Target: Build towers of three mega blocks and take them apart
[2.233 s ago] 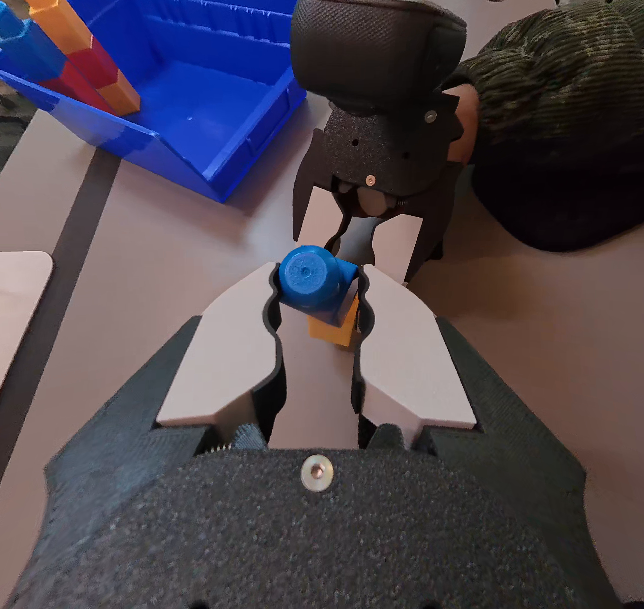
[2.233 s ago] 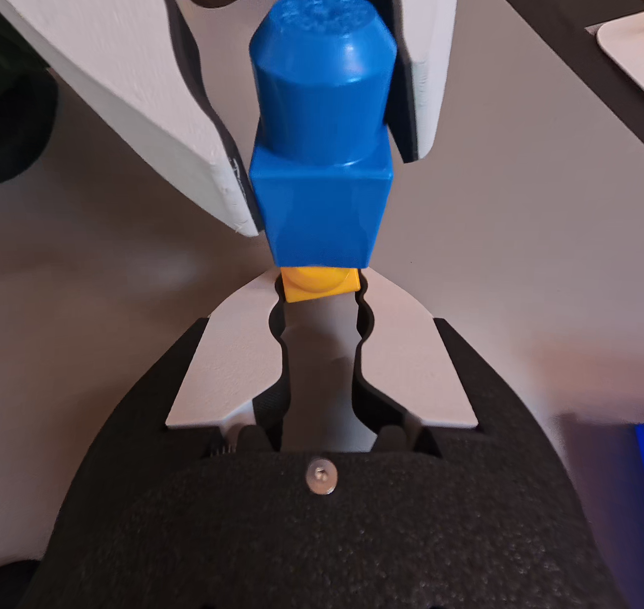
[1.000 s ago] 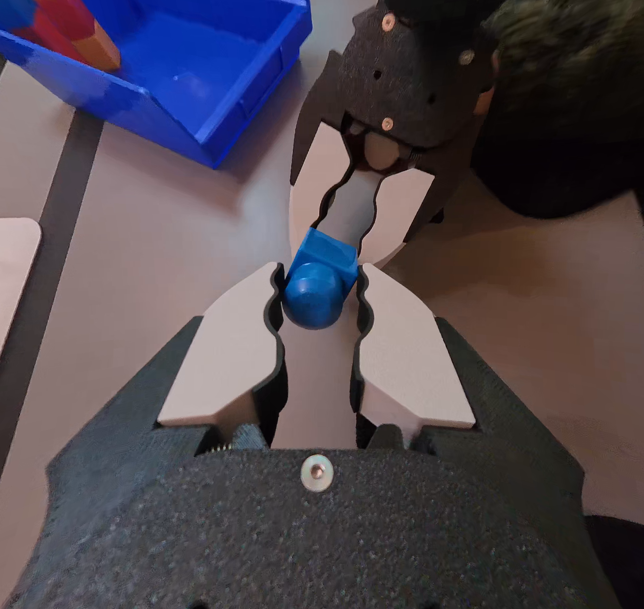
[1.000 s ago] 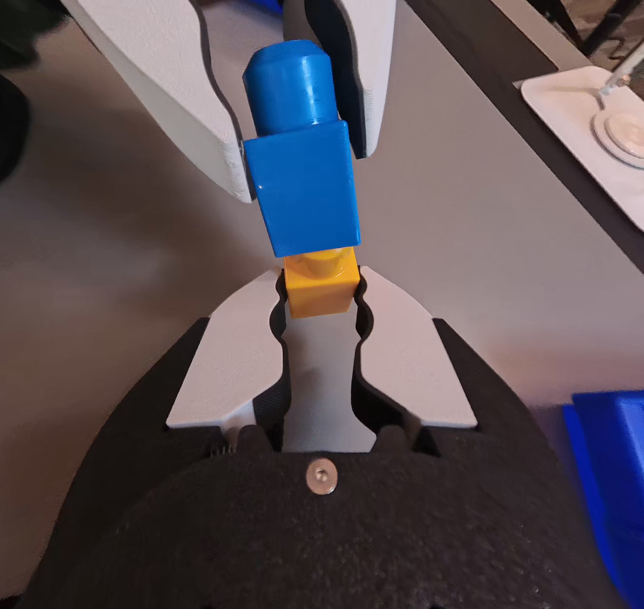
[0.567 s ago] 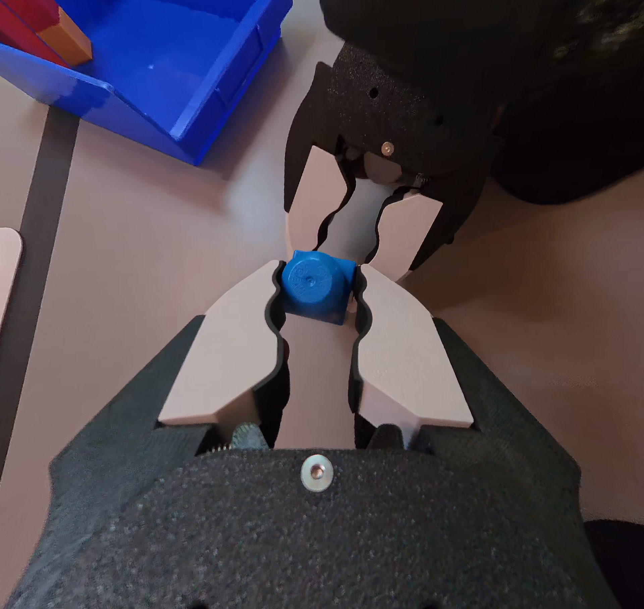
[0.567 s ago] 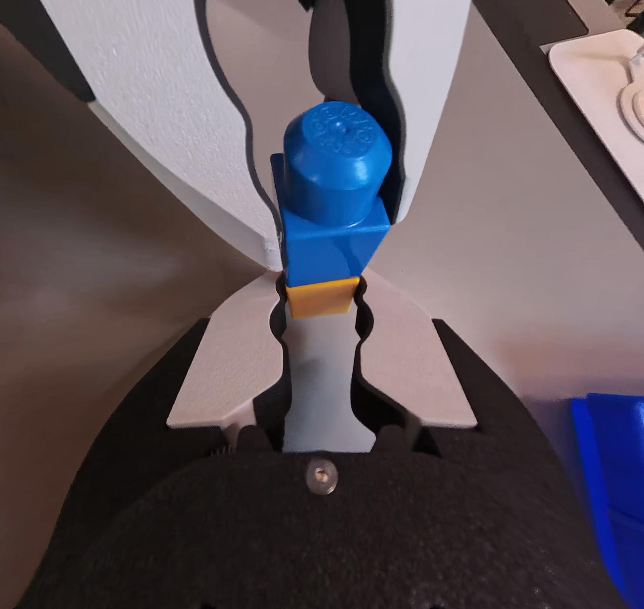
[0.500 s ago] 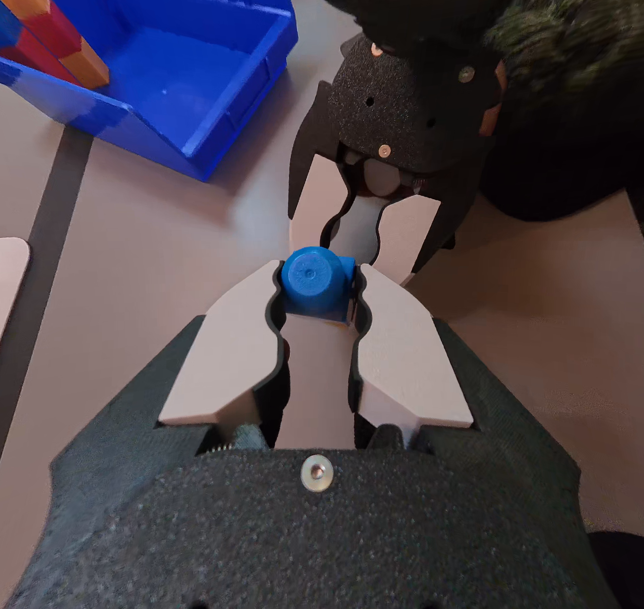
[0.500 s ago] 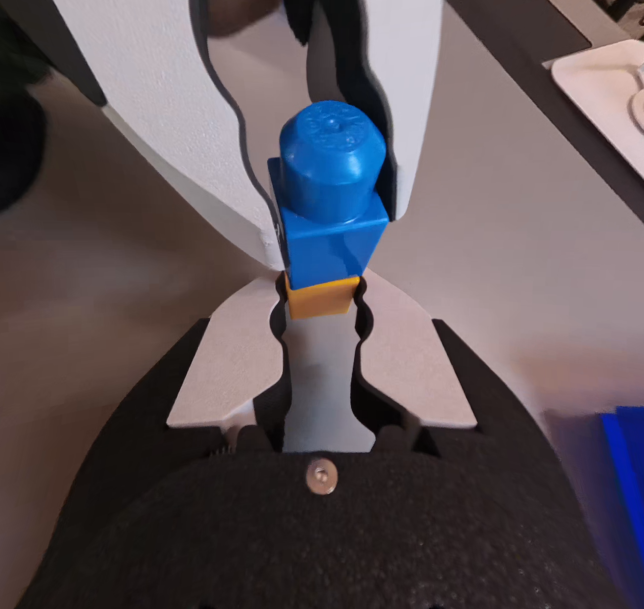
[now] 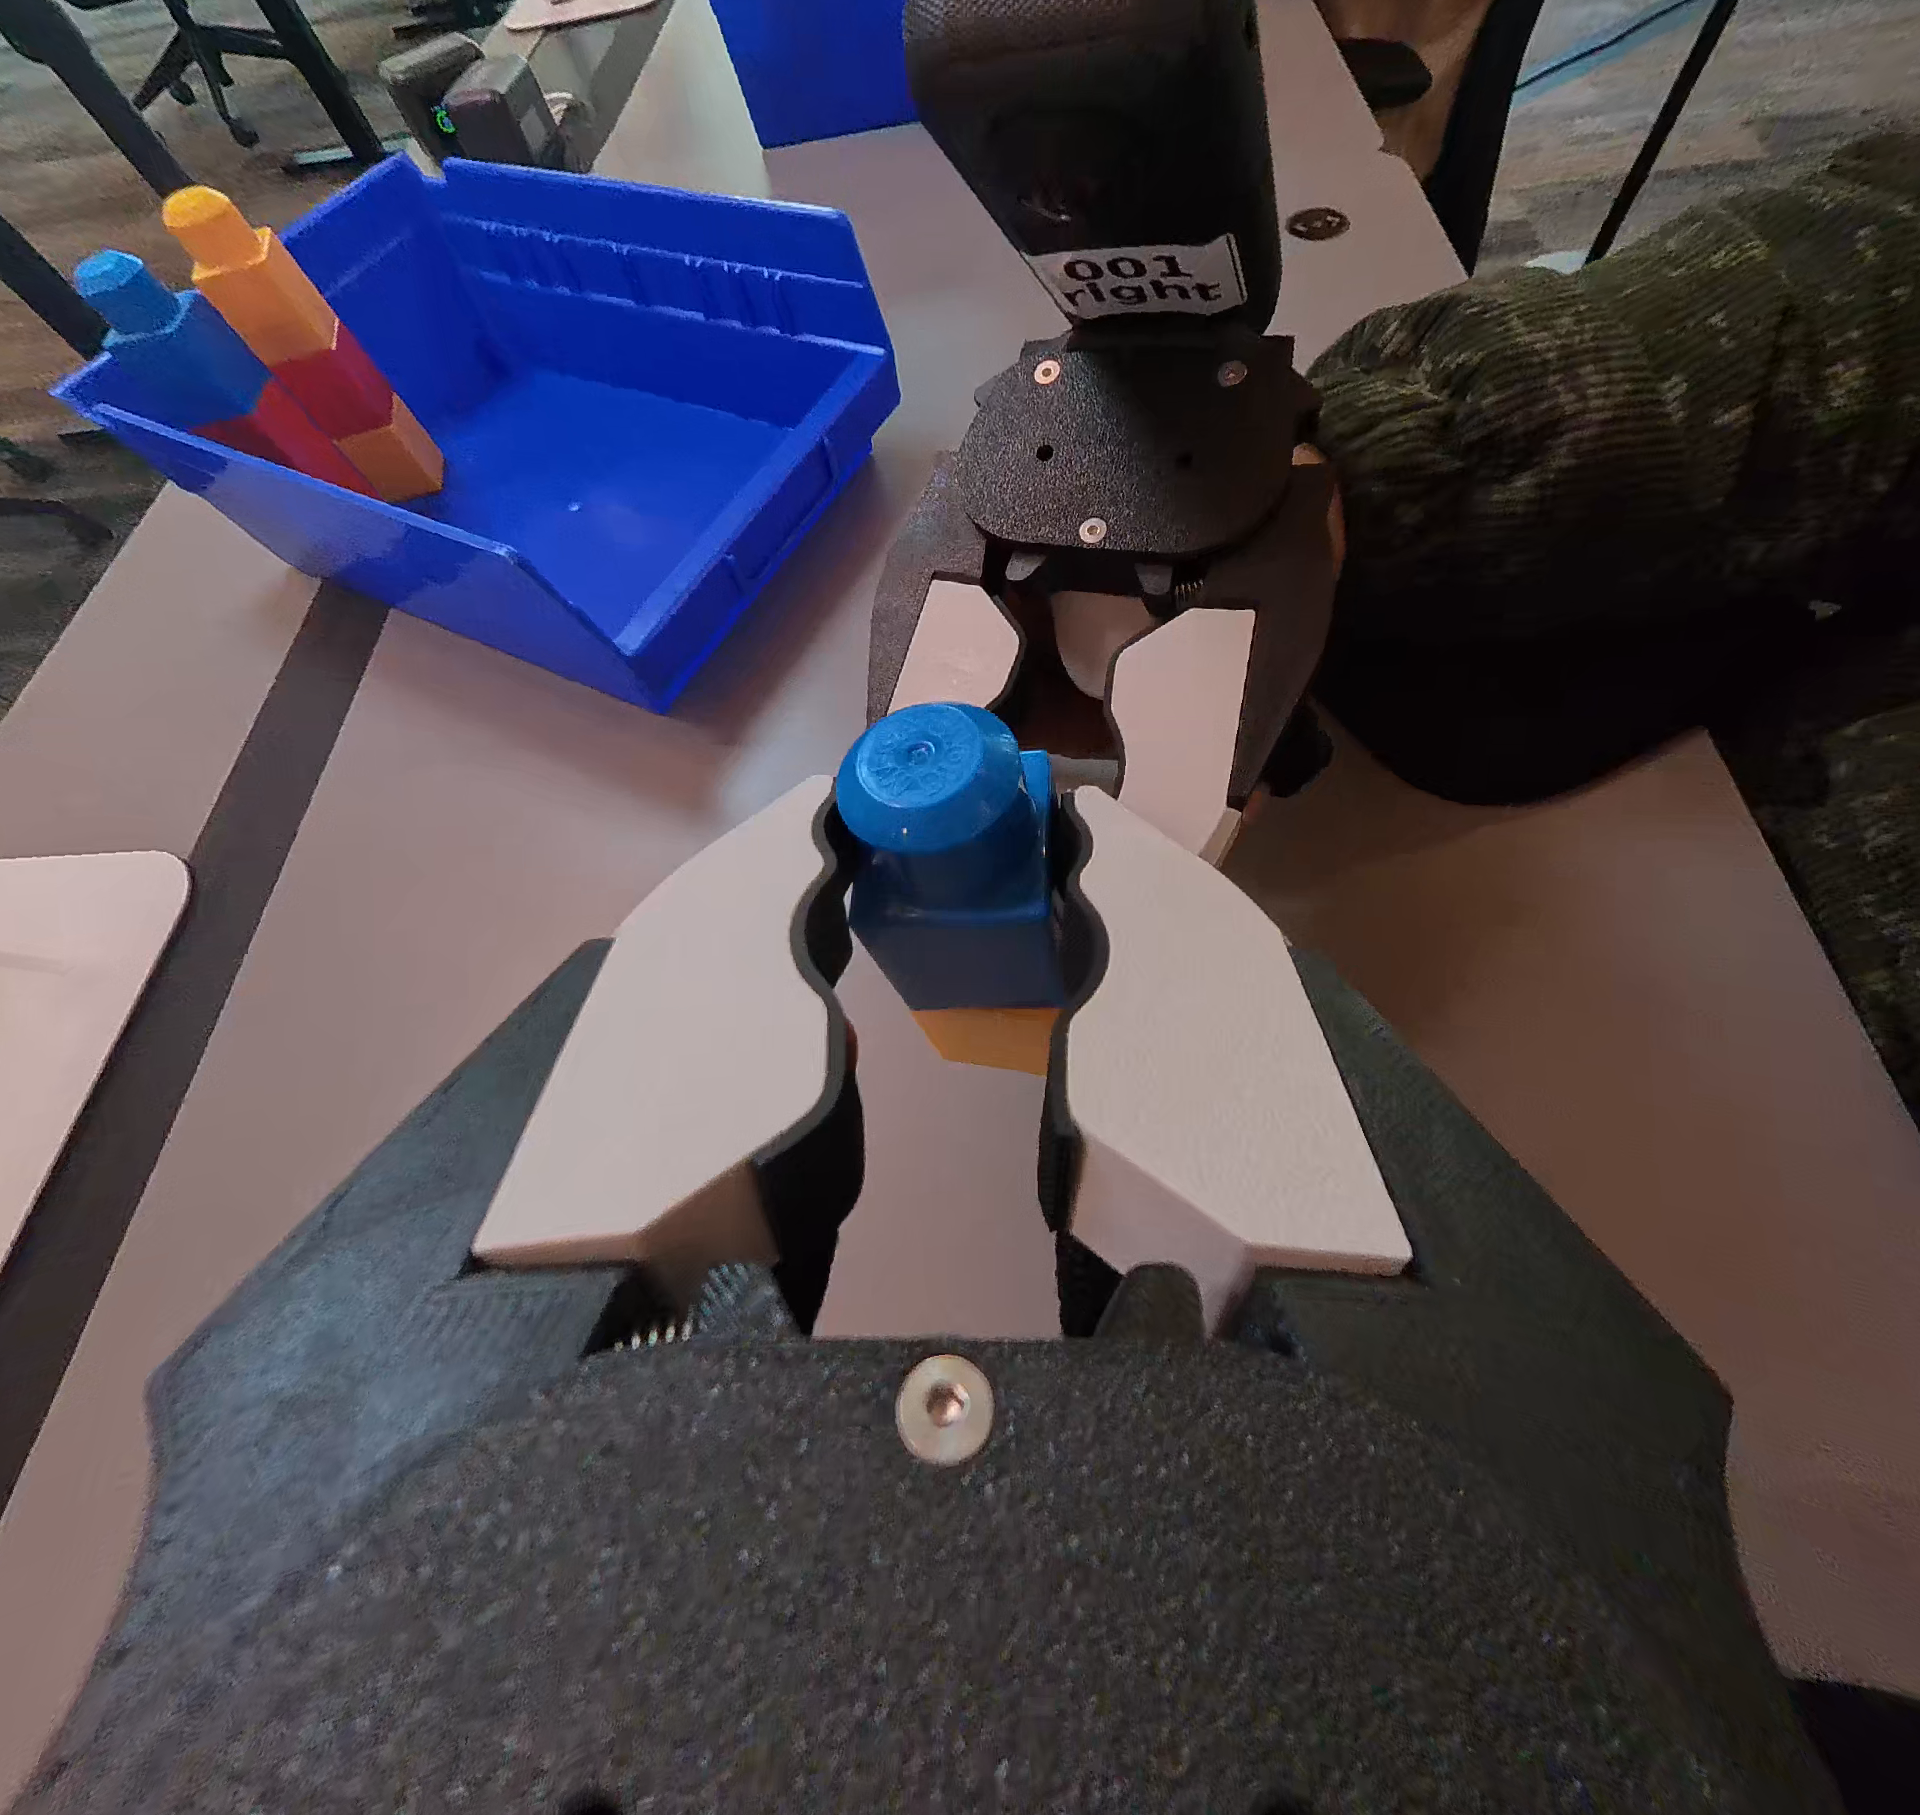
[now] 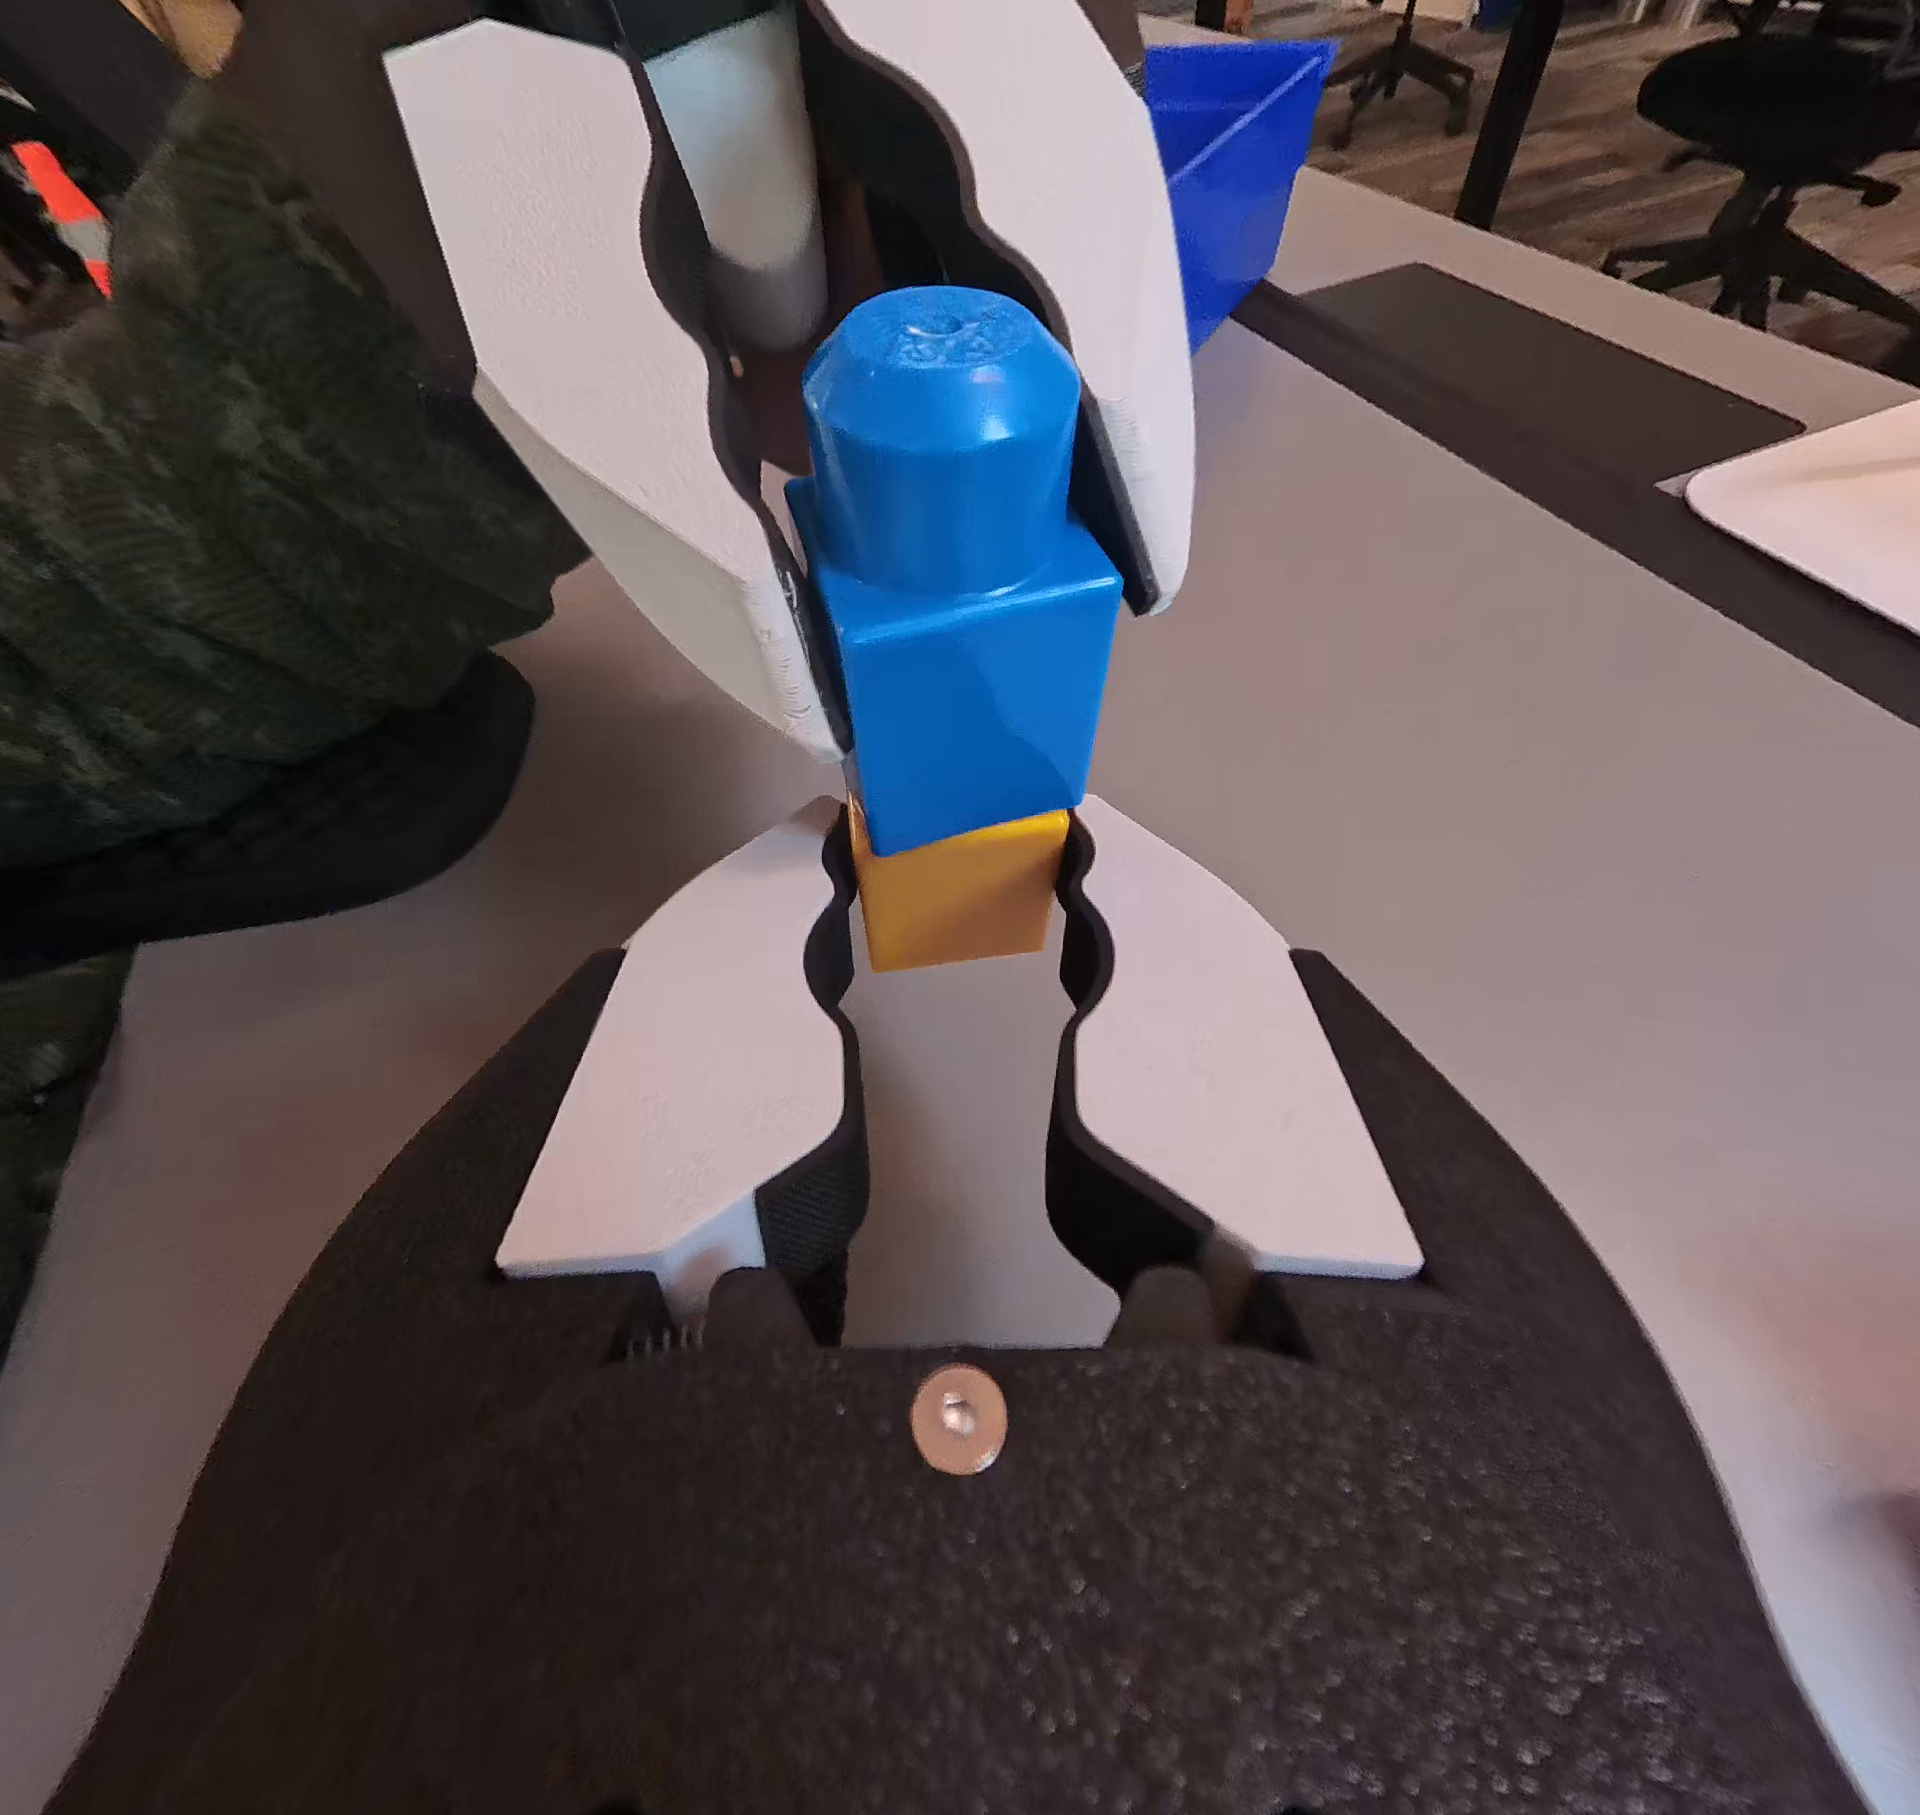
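Left gripper (image 9: 951, 892) pinches a blue block (image 9: 951, 872) at frame centre. Right gripper (image 10: 956, 882) clamps the yellow block (image 10: 956, 898) joined beneath it.

The top block (image 10: 961, 560) is bright blue; the block (image 10: 951, 898) under it is yellow-orange. Both claws, left (image 9: 951, 908) and right (image 10: 951, 892), have white fingers on grainy black bodies. The bench (image 9: 520, 778) is pale grey with a dark stripe. At the upper left of the left wrist view, a blue bin (image 9: 665, 394) holds blue, red and orange blocks. The sleeve (image 9: 1621, 435) is mottled dark green.
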